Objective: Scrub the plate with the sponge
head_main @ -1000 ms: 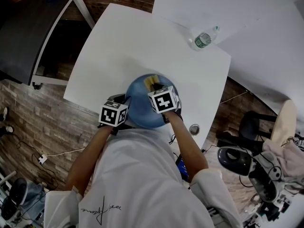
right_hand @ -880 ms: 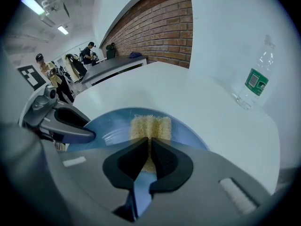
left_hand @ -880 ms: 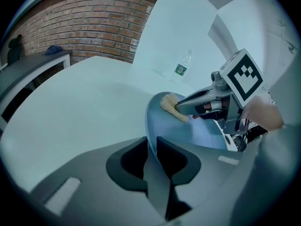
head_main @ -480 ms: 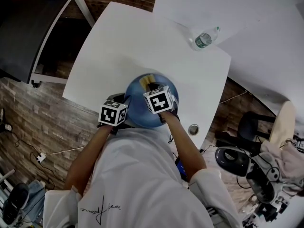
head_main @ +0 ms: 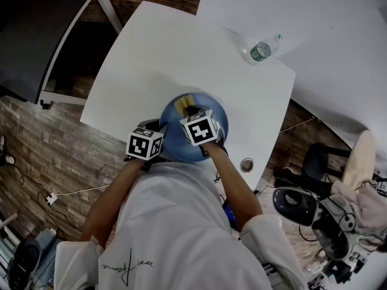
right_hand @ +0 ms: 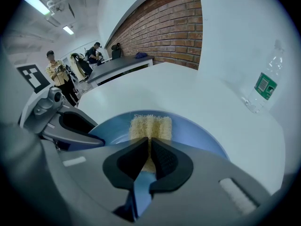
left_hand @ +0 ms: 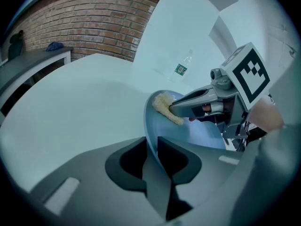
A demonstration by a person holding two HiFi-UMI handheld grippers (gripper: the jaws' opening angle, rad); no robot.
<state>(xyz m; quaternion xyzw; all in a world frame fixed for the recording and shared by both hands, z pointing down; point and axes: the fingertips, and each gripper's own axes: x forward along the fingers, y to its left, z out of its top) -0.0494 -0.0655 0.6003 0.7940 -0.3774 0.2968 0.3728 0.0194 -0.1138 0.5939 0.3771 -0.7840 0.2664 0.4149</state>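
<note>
The left gripper [left_hand: 151,147] was closed on the rim of the blue plate [right_hand: 193,133], steadying it tilted at the near edge of the white table [head_main: 157,59]. That way the right gripper [right_hand: 149,147], clamped on the yellow sponge [right_hand: 150,125], could apparently rub its inside.

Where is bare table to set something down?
Bare table lies beyond the plate to the far edge and toward the water bottle. Crowded at the near edge: left gripper grips the plate, right gripper holds the sponge.
</note>
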